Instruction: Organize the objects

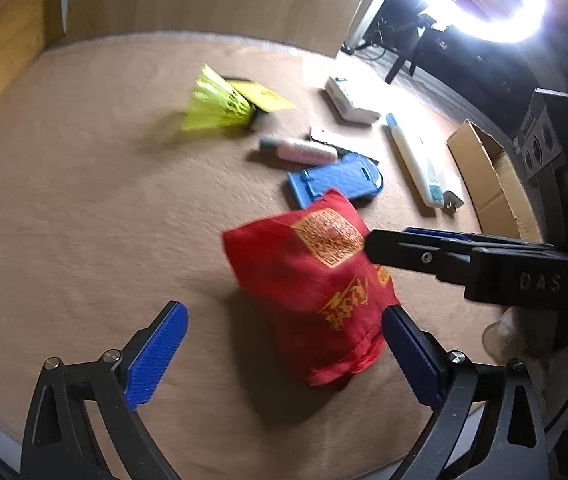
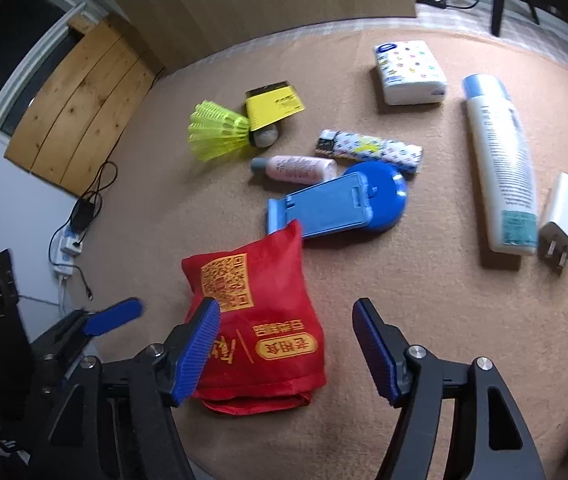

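Note:
A red cloth bag [image 2: 260, 320] with yellow print lies on the tan table cover [image 2: 423, 300]. My right gripper [image 2: 284, 304] hangs open over it: the left pad overlaps the bag's left side, and the right pad stands clear of its right edge. In the left wrist view the same bag [image 1: 307, 280] sits between the wide-open jaws of my left gripper [image 1: 284, 310], close to the right pad. The right gripper's black fingers [image 1: 403, 252] reach in from the right over the bag's top.
Beyond the bag lie a blue phone stand [image 2: 335, 204], pink bottle [image 2: 295, 168], patterned lighter [image 2: 371, 148], yellow shuttlecock [image 2: 216, 132], yellow card [image 2: 274, 104], tissue pack [image 2: 407, 72], white bottle [image 2: 499, 168] and charger [image 2: 563, 220]. A cardboard box [image 1: 487, 176] stands at the right edge.

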Demonstrator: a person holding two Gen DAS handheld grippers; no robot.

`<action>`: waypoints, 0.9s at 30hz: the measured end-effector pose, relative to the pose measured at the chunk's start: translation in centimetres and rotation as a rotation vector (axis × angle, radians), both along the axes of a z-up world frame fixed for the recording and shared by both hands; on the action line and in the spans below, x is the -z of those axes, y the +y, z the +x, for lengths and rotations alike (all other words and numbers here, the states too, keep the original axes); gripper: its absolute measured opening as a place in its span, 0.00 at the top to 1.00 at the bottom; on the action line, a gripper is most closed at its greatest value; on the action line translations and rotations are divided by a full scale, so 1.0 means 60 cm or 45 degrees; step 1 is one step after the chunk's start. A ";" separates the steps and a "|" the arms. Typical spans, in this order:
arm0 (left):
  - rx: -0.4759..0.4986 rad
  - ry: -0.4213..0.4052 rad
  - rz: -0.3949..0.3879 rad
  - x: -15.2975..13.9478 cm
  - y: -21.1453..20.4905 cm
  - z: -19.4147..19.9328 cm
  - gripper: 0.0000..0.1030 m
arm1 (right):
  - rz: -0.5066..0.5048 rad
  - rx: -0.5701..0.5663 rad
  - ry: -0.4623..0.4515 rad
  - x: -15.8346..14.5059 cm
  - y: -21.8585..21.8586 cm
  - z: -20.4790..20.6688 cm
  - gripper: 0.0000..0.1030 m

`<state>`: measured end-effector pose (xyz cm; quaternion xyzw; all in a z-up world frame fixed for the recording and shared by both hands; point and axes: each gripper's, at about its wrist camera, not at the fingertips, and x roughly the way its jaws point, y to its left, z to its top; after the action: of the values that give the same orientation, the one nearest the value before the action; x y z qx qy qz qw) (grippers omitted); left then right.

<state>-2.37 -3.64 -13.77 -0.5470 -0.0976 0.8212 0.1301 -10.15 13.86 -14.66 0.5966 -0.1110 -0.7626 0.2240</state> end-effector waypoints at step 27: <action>-0.012 -0.111 0.123 0.048 0.029 -0.018 0.34 | -0.092 -0.173 -0.109 0.040 -0.025 -0.010 0.34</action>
<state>-3.47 -1.88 -16.62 -0.5747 -0.1452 0.7916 0.1483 -10.74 12.36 -17.06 0.6262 -0.1072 -0.7150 0.2918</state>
